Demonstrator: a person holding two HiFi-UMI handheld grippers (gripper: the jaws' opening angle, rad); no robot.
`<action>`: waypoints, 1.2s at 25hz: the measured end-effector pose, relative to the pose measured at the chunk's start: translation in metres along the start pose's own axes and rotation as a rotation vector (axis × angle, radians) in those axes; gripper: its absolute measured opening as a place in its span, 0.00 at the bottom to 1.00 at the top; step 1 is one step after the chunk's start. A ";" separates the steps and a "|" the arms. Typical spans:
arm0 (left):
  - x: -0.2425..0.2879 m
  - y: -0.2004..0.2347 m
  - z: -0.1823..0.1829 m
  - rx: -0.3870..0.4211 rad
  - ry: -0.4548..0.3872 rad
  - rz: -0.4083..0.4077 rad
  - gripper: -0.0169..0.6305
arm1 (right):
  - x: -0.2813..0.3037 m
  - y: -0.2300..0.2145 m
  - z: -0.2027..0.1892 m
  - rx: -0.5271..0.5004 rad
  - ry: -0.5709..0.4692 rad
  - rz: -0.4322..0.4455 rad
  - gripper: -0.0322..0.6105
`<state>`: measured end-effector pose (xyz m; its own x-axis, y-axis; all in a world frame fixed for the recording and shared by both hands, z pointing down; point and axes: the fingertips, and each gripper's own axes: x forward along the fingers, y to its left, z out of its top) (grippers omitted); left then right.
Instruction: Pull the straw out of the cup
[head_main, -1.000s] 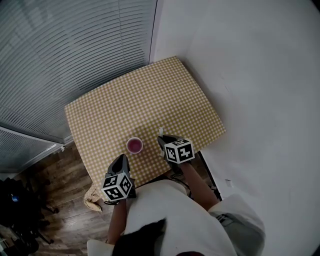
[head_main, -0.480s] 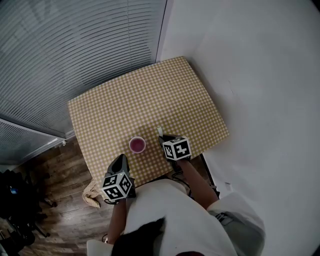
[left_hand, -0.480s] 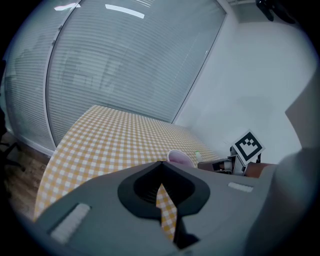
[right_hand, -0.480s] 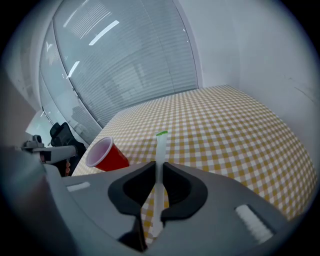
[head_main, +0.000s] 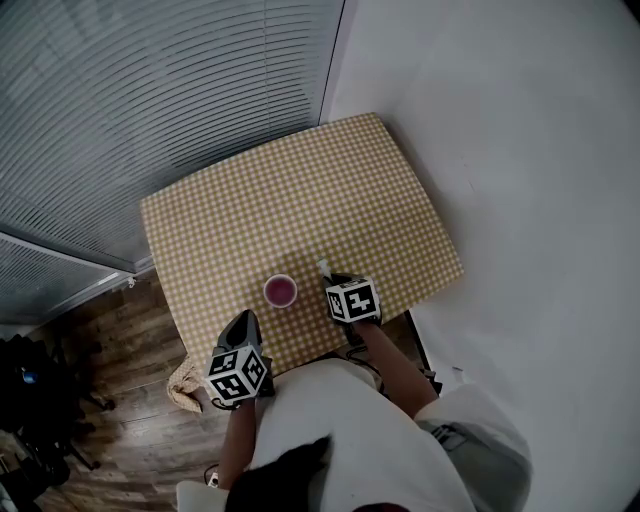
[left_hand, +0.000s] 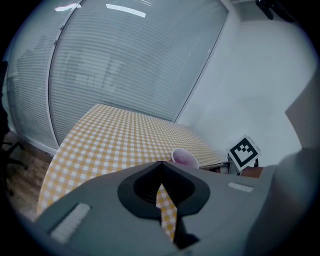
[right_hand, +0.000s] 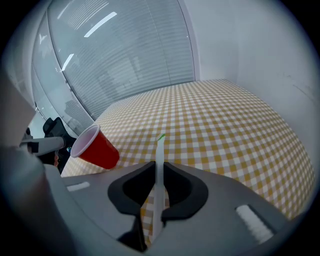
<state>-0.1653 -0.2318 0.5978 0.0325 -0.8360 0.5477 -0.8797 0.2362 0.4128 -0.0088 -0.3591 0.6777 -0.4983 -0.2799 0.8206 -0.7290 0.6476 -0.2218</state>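
Observation:
A red cup (head_main: 281, 291) with a pale rim stands upright near the front edge of the checked table (head_main: 300, 190); it also shows in the left gripper view (left_hand: 184, 159) and the right gripper view (right_hand: 95, 147). A white straw (right_hand: 159, 170) with a green tip is outside the cup. My right gripper (right_hand: 157, 165) is shut on it, and it sticks out forward over the cloth. In the head view that gripper (head_main: 333, 282) hangs just right of the cup, with the straw (head_main: 322, 267) poking ahead. My left gripper (head_main: 242, 322) is shut and empty, off the table's front edge; its tips (left_hand: 160, 165) meet.
A glass wall with blinds (head_main: 150, 90) runs behind and left of the table, and a white wall (head_main: 520, 150) stands to the right. Wooden floor (head_main: 120, 370) lies at the left, with a beige bundle (head_main: 185, 385) by the table's corner and dark gear (head_main: 30, 420) further left.
My right gripper has sunk toward the table beside the cup, with the straw still in it. The left gripper has stayed put. The head camera has shifted slightly.

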 end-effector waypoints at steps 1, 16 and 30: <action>0.000 0.000 -0.001 0.000 0.001 0.000 0.05 | 0.001 0.000 -0.003 -0.001 0.002 0.001 0.14; -0.002 0.000 0.002 0.011 -0.009 0.015 0.05 | -0.003 0.019 0.002 -0.009 -0.091 0.097 0.55; -0.013 -0.014 0.016 0.016 -0.073 -0.034 0.05 | -0.054 0.023 0.023 -0.026 -0.247 0.085 0.58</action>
<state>-0.1606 -0.2320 0.5734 0.0287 -0.8776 0.4786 -0.8861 0.1993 0.4184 -0.0098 -0.3456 0.6161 -0.6593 -0.3862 0.6451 -0.6688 0.6932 -0.2684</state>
